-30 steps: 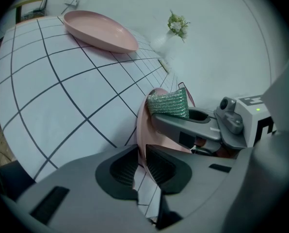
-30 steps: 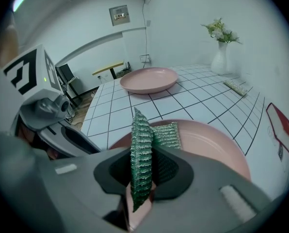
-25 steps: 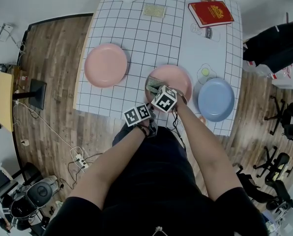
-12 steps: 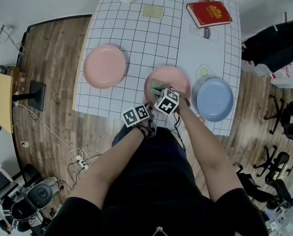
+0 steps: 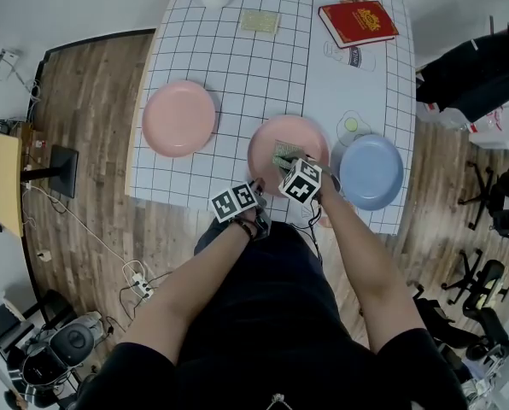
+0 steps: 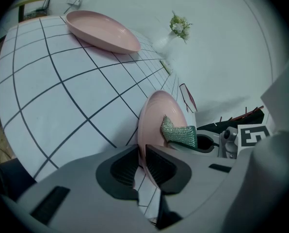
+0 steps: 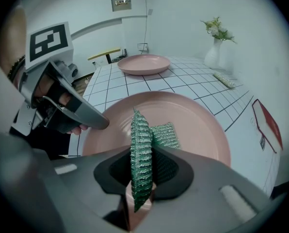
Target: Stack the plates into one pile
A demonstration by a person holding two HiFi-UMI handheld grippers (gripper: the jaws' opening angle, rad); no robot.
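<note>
left gripper (image 6: 143,165) jaws pinch the near rim of the middle pink plate (image 5: 267,146) on the bench (image 5: 254,67), between another pink plate (image 5: 178,118) and a blue plate (image 5: 371,171) (all unstacked). right gripper (image 7: 142,171) jaws clamp a green scouring pad (image 7: 141,147) over it.

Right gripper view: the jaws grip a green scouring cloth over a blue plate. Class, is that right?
No. The right gripper view shows the right gripper gripping the green scouring cloth over a pink plate, not a blue one.
</note>
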